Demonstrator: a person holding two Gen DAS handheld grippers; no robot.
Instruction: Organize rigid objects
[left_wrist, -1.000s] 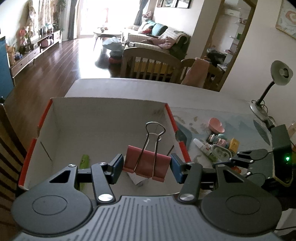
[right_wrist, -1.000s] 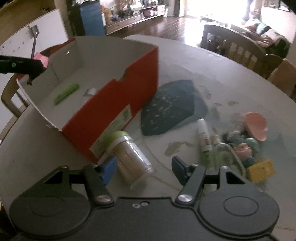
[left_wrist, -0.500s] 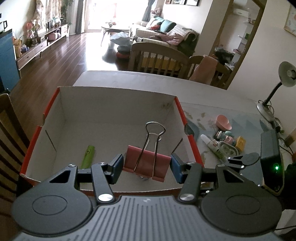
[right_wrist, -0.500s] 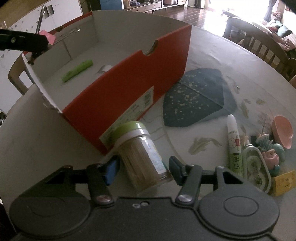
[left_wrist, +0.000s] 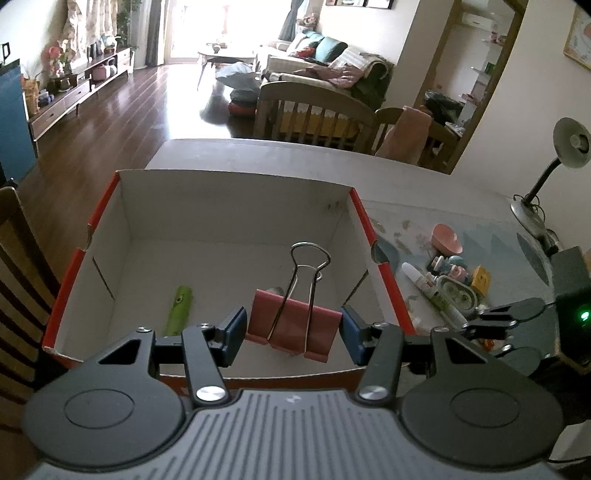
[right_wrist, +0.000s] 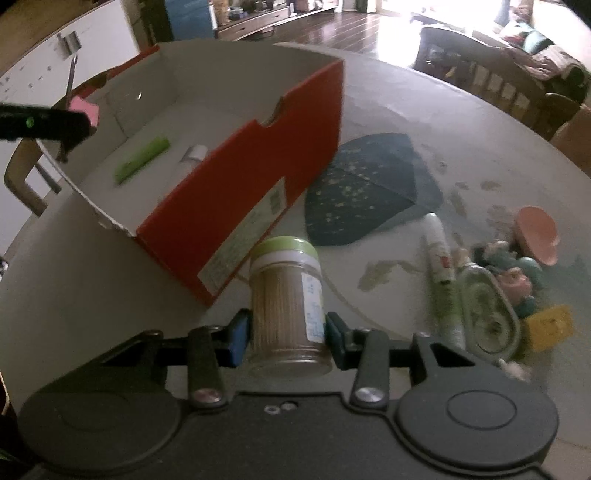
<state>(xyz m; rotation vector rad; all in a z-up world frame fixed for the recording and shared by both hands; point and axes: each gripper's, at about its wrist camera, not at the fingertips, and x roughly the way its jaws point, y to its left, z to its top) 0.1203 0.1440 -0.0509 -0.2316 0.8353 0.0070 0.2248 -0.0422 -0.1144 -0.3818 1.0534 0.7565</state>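
Observation:
Above the near end of the open red-and-white box (left_wrist: 229, 206), my left gripper (left_wrist: 293, 332) is shut on a red binder clip (left_wrist: 295, 321) whose wire handles point up. On the box floor lie a green stick (left_wrist: 179, 308) and a small pale item (right_wrist: 195, 153). In the right wrist view a toothpick jar (right_wrist: 286, 295) with a green lid lies beside the box's red wall (right_wrist: 258, 184). The jaws of my right gripper (right_wrist: 284, 336) are closing on it, both pads touching its sides.
Right of the box lie a dark blue mat (right_wrist: 369, 188), a glue stick (right_wrist: 439, 258), a clear oval case (right_wrist: 484, 310), small figurines, a yellow block (right_wrist: 548, 326) and a pink dish (right_wrist: 537, 230). A desk lamp (left_wrist: 554, 184) stands at the table's far right. Chairs ring the table.
My right gripper has come up around the toothpick jar and its jaws have narrowed from wide apart to touching it. The left gripper still holds the clip over the box.

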